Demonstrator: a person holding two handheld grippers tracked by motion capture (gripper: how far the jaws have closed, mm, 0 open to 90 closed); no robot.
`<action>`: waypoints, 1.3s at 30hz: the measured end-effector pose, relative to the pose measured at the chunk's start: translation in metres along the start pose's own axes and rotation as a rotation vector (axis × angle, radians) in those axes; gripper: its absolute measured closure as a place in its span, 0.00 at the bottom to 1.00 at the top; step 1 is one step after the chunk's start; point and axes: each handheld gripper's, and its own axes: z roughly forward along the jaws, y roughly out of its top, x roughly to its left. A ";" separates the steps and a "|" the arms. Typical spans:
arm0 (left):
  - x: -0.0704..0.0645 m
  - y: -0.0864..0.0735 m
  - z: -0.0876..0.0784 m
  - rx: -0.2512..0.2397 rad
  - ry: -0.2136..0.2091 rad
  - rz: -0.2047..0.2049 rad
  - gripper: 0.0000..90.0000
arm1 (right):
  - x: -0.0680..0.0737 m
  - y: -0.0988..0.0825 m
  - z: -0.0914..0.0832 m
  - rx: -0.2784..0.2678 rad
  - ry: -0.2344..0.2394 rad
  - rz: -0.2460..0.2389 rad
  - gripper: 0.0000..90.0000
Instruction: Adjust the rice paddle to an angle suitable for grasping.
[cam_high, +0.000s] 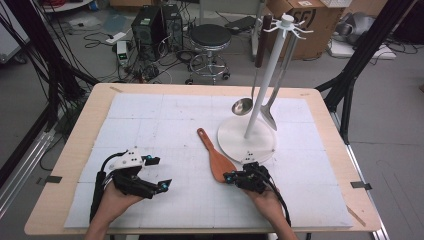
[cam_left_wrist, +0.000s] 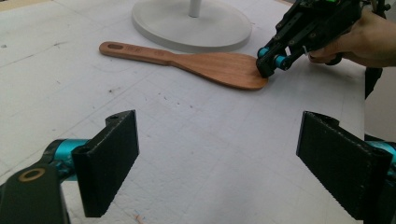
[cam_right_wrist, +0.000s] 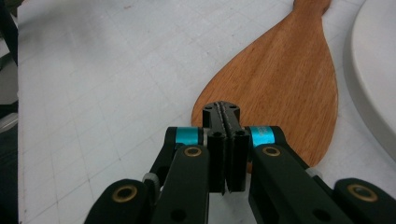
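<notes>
High view: one wooden spatula (cam_high: 214, 157) flat on the white mat (cam_high: 150, 130), beside the rack base (cam_high: 235, 142); one ladle (cam_high: 243, 105) and one turner (cam_high: 268, 116) hang on the rack. Left gripper view: left gripper (cam_left_wrist: 217, 158) jaws spread, nothing between. Right gripper view: right gripper (cam_right_wrist: 225, 114) jaws pressed together, tips over the spatula's blade edge.
</notes>
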 end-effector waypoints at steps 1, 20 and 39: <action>0.000 0.000 0.000 -0.002 -0.001 0.000 0.15 | 0.000 0.000 0.000 -0.002 0.001 0.002 0.99; 0.000 0.000 0.000 -0.002 -0.002 0.000 0.15 | -0.009 -0.001 -0.008 0.010 -0.048 -0.006 0.99; 0.000 0.000 -0.001 -0.008 0.000 -0.004 0.15 | -0.008 0.002 -0.008 0.031 -0.050 -0.007 0.99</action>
